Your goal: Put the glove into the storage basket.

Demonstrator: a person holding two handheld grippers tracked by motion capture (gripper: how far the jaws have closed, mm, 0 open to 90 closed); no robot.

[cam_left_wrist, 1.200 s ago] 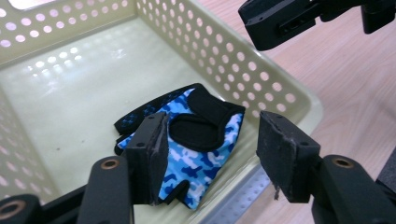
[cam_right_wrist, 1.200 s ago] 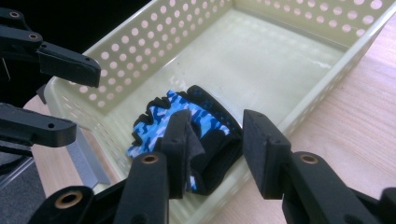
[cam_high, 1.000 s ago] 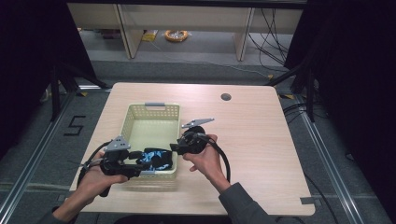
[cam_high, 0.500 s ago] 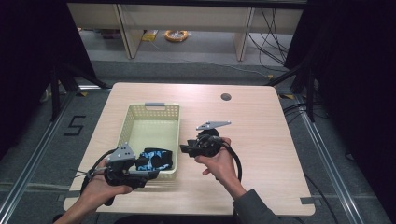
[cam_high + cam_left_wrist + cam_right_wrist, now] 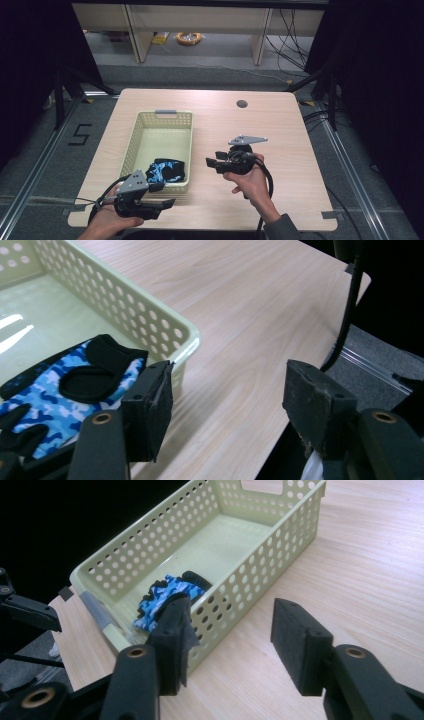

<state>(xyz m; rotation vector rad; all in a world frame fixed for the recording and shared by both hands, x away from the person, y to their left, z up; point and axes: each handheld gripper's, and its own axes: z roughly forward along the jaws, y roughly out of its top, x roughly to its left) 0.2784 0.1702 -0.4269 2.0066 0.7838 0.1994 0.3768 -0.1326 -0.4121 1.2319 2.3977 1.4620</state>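
Two hand-held grippers, both released, beside a basket holding one glove.

Left gripper [image 5: 167, 203]: jaws apart with nothing between them, having just been opening; held at the table's near edge, just outside the basket's near corner. Right gripper [image 5: 211, 163]: jaws apart and empty, likewise just been opening; held over bare tabletop to the right of the basket, jaws pointing toward its side wall. Glove [image 5: 166, 170]: blue camouflage pattern with black trim, lying crumpled inside the basket at its near end. Basket [image 5: 165, 117]: pale green, perforated walls, standing on the light wooden table [image 5: 290, 130].
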